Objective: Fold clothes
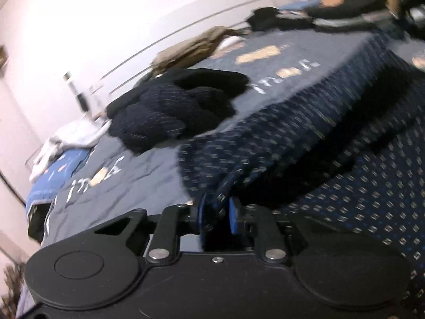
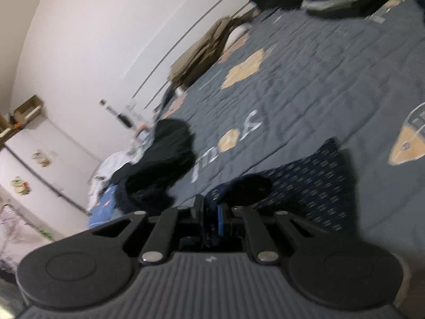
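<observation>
The right gripper [image 2: 211, 216] is seen closed on an edge of a navy patterned garment [image 2: 305, 186], which is spread over a grey quilt [image 2: 318, 79] printed with tan shapes and pale lettering. A dark knitted pile [image 2: 164, 159] is heaped to the left — just beside white cloth [image 2: 111, 170]. An olive garment [image 2: 202, 53] is laid against the white wall [image 2: 106, 26].

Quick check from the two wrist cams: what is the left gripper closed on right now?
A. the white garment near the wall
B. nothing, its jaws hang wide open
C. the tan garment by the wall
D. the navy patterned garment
D: in the left wrist view the left gripper pinches a fold of the navy patterned garment between its blue pads.
</observation>
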{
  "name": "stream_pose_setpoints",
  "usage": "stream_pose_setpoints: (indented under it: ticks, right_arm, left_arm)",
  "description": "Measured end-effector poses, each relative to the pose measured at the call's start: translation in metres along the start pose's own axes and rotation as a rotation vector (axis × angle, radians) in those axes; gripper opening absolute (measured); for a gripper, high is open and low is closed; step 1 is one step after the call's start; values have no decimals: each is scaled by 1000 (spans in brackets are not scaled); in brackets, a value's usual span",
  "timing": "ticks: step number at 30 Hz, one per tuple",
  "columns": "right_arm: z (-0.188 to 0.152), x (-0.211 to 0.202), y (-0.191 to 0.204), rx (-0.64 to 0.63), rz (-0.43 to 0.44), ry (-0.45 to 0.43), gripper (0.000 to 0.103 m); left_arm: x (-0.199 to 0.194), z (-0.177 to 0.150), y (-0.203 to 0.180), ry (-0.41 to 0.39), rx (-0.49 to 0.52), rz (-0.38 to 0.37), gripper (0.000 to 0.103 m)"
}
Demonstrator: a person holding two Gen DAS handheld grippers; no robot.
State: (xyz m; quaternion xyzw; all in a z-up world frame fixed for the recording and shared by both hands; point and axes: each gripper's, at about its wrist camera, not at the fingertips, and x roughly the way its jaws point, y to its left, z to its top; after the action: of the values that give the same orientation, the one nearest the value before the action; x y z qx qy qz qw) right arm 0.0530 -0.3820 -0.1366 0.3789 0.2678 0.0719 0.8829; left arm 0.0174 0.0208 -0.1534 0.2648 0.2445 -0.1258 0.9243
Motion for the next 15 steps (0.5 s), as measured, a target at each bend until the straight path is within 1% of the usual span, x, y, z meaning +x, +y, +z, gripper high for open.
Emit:
stream_pose_setpoints:
  ticks: [1, 3, 4, 5, 6, 7, 8, 9, 10, 11, 13, 15]
  right_arm:
    - [0, 0, -2, -8, -18, 1, 6]
    - [-4, 6, -8, -19, -46, 34, 5]
    - [-6, 9, -11, -21, -59, 51, 4]
    - [-10, 13, -13, -16, -68, 70, 3]
    - [-13, 16, -14, -15, -67, 97, 3]
    - [-15, 20, -13, -21, -56, 134, 4]
    - [-16, 23, -11, -30, -44, 170, 6]
    - [-15, 24, -8, -41, -41, 189, 6]
    - [-14, 22, -6, -51, -47, 185, 8]
    - [-11, 18, -4, -61, -54, 177, 8]
    - [-5, 8, -4, -64, -71, 150, 10]
    - [-1, 1, -9, -39, -79, 158, 14]
  left_arm:
    - [1, -1, 1, 19, -9, -17, 19]
    - [4, -4, 2, 57, -26, -53, 20]
    - [6, -5, 3, 76, -34, -71, 23]
    - [5, -6, -2, 69, 5, -60, 29]
    - [4, -6, -8, 60, 48, -46, 32]
    - [3, -6, -10, 50, 58, -44, 39]
    - [2, -5, -8, 42, 41, -54, 41]
    - [0, -3, -6, 35, 24, -65, 41]
    - [-1, -2, -5, 24, 13, -65, 43]
    - [-2, -1, -4, 17, 6, -59, 51]
    - [-5, 0, -2, -9, -20, -64, 58]
    - [-7, 2, 0, -25, -60, -90, 58]
